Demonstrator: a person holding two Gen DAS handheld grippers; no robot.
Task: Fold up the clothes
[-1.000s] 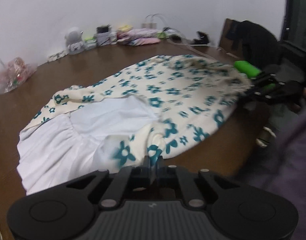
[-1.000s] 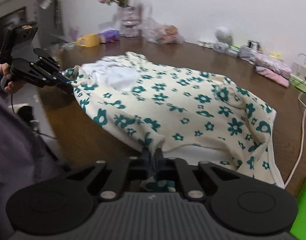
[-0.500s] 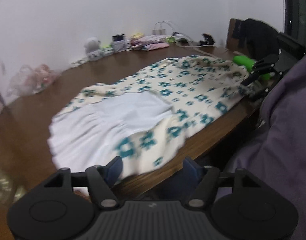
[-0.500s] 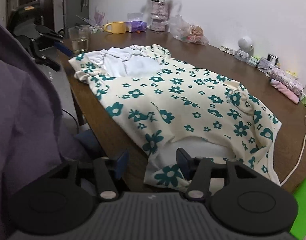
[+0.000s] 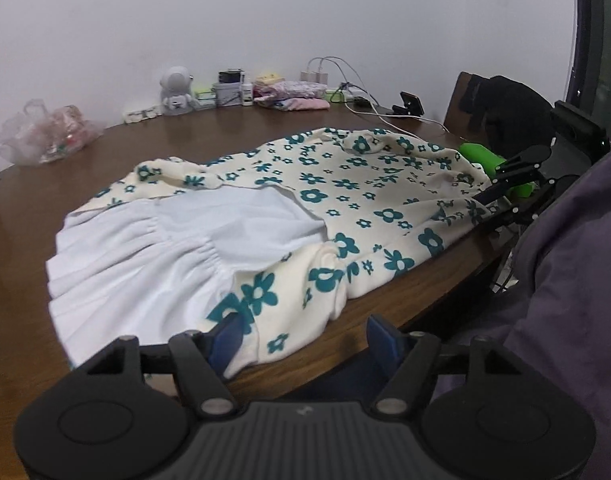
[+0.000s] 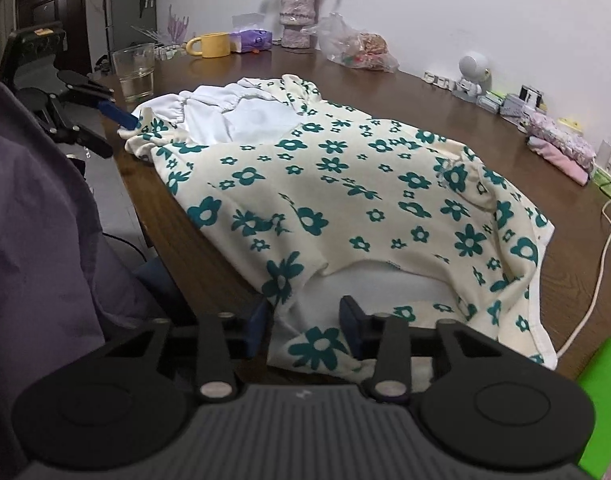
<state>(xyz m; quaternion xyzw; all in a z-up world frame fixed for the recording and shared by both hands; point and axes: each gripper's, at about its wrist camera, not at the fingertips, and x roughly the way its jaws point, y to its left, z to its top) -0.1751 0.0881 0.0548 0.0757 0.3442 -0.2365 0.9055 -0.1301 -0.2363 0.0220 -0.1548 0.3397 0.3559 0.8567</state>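
Note:
A cream garment with teal flowers (image 5: pixel 345 196) and a white lining (image 5: pixel 153 248) lies spread on the brown table (image 5: pixel 117 144), its near edge at the table's rim. My left gripper (image 5: pixel 305 336) is open, its jaws either side of the garment's near hem. In the right wrist view the same garment (image 6: pixel 345 184) lies ahead. My right gripper (image 6: pixel 305 320) is open with a flowered corner between its jaws, not clamped. Each gripper shows in the other's view: the right gripper (image 5: pixel 501 200), the left gripper (image 6: pixel 109 120).
Along the wall stand a small white robot toy (image 5: pixel 177 92), boxes, folded pink clothes (image 5: pixel 293 96), chargers with a white cable (image 6: pixel 593 272), a plastic bag (image 5: pixel 45 136). A glass (image 6: pixel 135 72), yellow mug (image 6: pixel 211 45) and flower vase (image 6: pixel 297 16) stand at the left end. A green object (image 5: pixel 489 160) lies right.
Both grippers were shut on the garment's near edge a second ago. They have opened and let it go, and it now rests on the table.

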